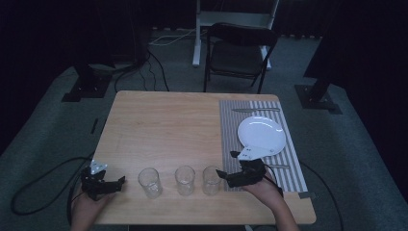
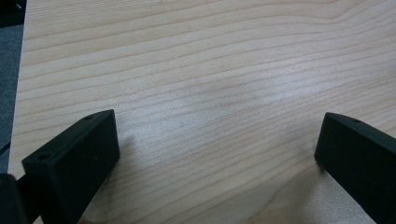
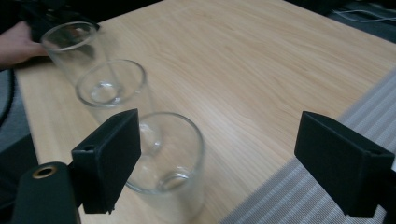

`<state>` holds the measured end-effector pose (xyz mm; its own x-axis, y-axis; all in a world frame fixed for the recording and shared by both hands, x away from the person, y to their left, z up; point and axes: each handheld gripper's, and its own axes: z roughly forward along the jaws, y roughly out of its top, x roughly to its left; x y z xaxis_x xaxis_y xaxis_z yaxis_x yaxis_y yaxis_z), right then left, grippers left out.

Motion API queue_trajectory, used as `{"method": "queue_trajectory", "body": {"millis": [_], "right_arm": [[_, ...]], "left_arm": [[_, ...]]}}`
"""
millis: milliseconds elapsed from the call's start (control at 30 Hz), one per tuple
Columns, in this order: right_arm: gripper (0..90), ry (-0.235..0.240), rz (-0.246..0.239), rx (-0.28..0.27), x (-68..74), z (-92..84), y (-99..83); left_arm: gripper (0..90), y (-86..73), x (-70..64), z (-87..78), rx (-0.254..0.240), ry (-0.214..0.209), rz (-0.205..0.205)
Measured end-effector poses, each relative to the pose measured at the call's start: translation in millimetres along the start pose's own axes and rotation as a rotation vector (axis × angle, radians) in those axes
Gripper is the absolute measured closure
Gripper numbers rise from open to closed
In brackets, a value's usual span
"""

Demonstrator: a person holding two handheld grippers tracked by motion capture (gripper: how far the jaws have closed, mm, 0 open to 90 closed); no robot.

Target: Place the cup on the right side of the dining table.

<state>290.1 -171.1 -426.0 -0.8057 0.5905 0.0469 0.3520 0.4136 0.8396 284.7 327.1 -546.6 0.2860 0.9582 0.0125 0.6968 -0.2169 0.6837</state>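
Jaws of my right gripper (image 3: 215,163) stand spread, pinching nothing; the nearest glass (image 3: 163,158) sits just beside my one jaw, outside the gap rather than between the two. My left gripper (image 2: 217,154) is likewise spread over bare table (image 2: 210,70), holding nothing. Two more glasses (image 1: 184,180) (image 1: 149,182) stand in a row between my two grippers (all three upright, near the table's front edge). To my right lie a striped mat (image 1: 231,125) and a white plate (image 1: 261,135). Risk, as I judge it: a sideways sweep could catch the nearest glass with the jaw's outer face and tip it into its neighbour.
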Motion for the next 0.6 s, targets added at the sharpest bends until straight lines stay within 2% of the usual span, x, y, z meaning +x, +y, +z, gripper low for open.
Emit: {"method": "queue_trajectory", "body": {"millis": [233,600], "right_arm": [[14.1,0.026,-0.021,0.013,7.5,13.1,7.9],[14.1,0.100,-0.053,0.025,23.5,37.7,26.5]], "left_arm": [[0.2,0.0,0.0,0.0,0.000,0.000,0.000],[0.2,0.0,0.0,0.0,0.000,0.000,0.000]]}}
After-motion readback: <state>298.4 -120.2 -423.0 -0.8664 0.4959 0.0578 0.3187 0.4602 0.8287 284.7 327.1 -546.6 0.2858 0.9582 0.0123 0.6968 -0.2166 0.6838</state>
